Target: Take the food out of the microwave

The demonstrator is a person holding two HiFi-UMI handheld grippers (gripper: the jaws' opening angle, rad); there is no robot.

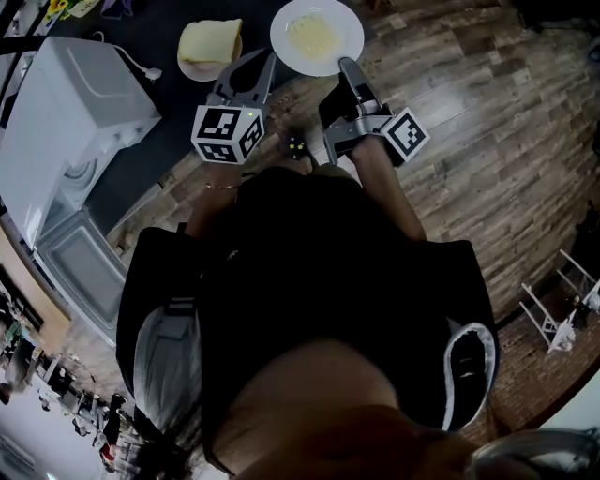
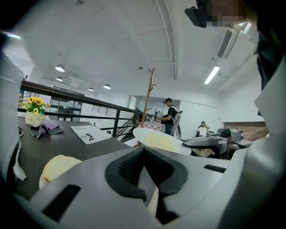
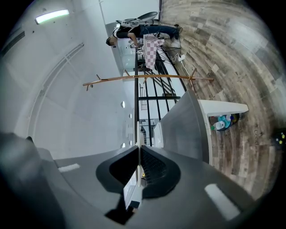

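Most of the job looks done. The plate with its pale yellow food is out of the microwave and hangs in the air just past the edge of the dark worktop, over the wooden floor. The right claw is clamped on the plate's near rim, and the thin white edge shows between its jaws in the right gripper view. The left claw is closed with nothing between its pads, its tip right at the plate's left rim.

What seems left is to set the plate down, and perhaps to close the microwave door, which appears to hang open. A bread slice on a small dish sits on the worktop just beside the plate, so any landing spot must avoid it. Further back lie a booklet, a cloth and a vase of flowers.
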